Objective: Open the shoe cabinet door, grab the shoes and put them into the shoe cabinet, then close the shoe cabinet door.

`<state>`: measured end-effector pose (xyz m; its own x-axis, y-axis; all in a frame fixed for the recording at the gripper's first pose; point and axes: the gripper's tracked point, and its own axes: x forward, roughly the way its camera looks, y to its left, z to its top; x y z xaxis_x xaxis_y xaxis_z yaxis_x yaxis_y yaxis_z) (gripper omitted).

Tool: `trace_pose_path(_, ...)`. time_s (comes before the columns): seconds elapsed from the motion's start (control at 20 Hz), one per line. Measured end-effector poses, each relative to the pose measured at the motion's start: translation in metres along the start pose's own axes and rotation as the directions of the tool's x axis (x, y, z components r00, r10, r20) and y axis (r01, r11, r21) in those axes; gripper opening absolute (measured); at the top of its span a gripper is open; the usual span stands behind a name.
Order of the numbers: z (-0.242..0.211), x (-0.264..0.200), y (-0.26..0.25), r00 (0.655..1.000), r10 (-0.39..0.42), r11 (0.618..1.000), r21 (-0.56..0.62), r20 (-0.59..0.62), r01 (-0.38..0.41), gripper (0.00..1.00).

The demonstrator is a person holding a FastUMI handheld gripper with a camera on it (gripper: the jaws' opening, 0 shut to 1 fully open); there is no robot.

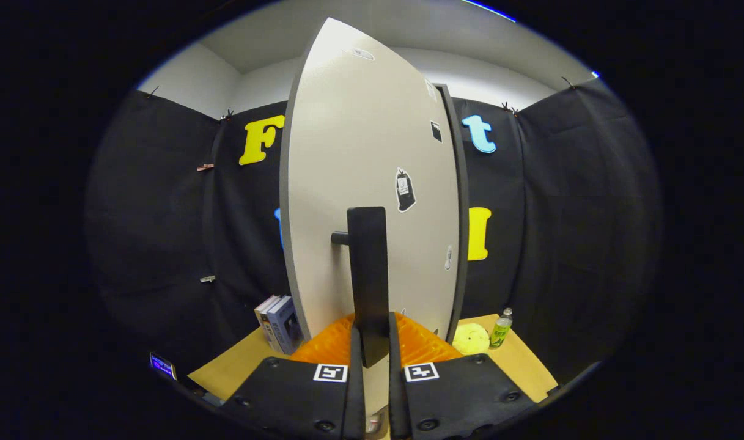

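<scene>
Gripper [370, 351]: fingers drawn close on the dark bar handle [368, 275], one on each side, apparently clamping it.
Door [372, 183]: the shoe cabinet's pale panel, standing right ahead of the fingers, handle at mid-height on its face.
Shoes: I cannot tell where they are.
Slip risk: the hold sits at the handle's lower end (little overlap), so a pull off the hinge arc could slide the fingers off.
Collision risk: books [279, 322] left of the door, sponge [471, 338] and bottle [501, 328] right; a wide swing could knock them.
</scene>
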<state>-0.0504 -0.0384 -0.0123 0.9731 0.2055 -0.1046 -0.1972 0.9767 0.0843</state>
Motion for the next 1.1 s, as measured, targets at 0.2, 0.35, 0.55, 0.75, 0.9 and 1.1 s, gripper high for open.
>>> trace_pose_path(0.2,0.004,-0.016,-0.037,1.0,-0.026,0.999,0.021,0.009,0.026,0.19)
trace_pose_path(0.35,0.025,-0.023,-0.064,0.998,-0.043,0.998,0.048,0.047,0.041,0.18)
trace_pose_path(0.55,0.028,-0.029,-0.098,0.996,-0.076,0.997,0.036,0.043,0.075,0.18)
trace_pose_path(0.75,0.029,-0.034,-0.122,0.996,-0.084,0.99,0.117,0.027,0.08,0.13)
trace_pose_path(0.9,0.031,-0.038,-0.132,0.996,-0.082,0.989,0.122,0.023,0.078,0.13)
trace_pose_path(1.1,0.036,-0.053,-0.159,0.986,-0.16,0.982,0.109,0.05,0.154,0.12)
